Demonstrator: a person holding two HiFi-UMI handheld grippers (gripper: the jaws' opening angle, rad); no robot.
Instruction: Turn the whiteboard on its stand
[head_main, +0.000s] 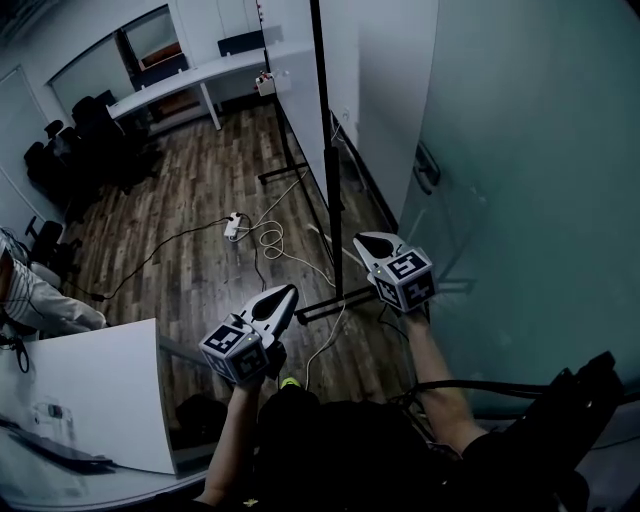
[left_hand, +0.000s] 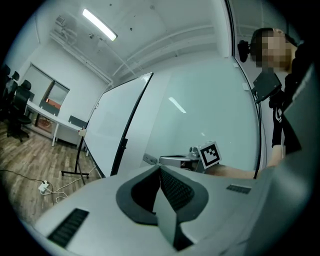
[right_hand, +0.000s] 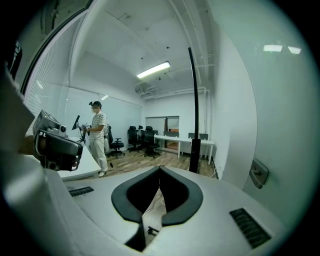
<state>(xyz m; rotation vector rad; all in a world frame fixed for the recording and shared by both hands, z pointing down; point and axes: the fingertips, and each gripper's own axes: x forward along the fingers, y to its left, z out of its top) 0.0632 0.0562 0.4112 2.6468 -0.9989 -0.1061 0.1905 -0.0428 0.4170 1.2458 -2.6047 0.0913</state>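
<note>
The whiteboard (head_main: 375, 90) stands almost edge-on ahead of me, a white panel in a black frame, with its black upright (head_main: 328, 150) running down to a foot (head_main: 335, 303) on the wood floor. In the left gripper view the whiteboard (left_hand: 112, 130) is a wide white sheet with a dark edge. My left gripper (head_main: 288, 293) is shut and empty, low and left of the foot. My right gripper (head_main: 362, 243) is also shut with nothing between its tips, close to the right of the upright (right_hand: 193, 110) and not touching it.
A frosted glass wall with a door handle (head_main: 428, 165) fills the right side. A power strip (head_main: 233, 225) and loose cables lie on the floor. A white desk (head_main: 100, 390) is at lower left; office chairs (head_main: 60, 150) and a long table (head_main: 190, 85) are farther back. A person (right_hand: 98, 137) stands by the desk.
</note>
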